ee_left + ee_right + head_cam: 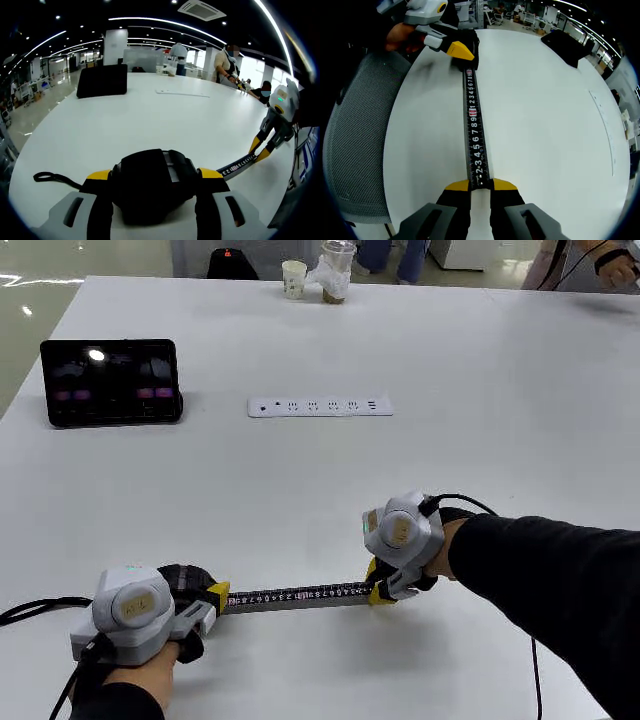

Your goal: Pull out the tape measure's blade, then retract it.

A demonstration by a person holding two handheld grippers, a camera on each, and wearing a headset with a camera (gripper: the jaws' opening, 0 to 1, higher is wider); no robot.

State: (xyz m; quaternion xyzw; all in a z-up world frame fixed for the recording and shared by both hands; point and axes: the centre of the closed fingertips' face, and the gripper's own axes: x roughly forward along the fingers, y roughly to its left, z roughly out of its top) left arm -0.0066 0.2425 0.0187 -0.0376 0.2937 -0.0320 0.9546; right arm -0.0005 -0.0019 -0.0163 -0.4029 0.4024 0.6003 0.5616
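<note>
A black tape measure case (pixel 152 182) sits between the yellow-tipped fingers of my left gripper (pixel 205 598), which is shut on it near the table's front left. Its black blade (pixel 298 594) with white numbers runs out to the right across the white table (pixel 420 440). My right gripper (pixel 380 592) is shut on the blade's end. In the right gripper view the blade (pixel 473 130) stretches from my right gripper (pixel 481 186) up to the case (pixel 470 50) in the left gripper (pixel 454 49). The left gripper view shows the blade (pixel 237 166) reaching the right gripper (pixel 262 148).
A black tablet (pixel 111 381) stands at the back left. A white power strip (pixel 320 406) lies mid-table. Paper cups (pixel 294 279) and a plastic cup (pixel 336 272) are at the far edge. People stand beyond the table. A black wrist strap (pixel 52 178) trails left of the case.
</note>
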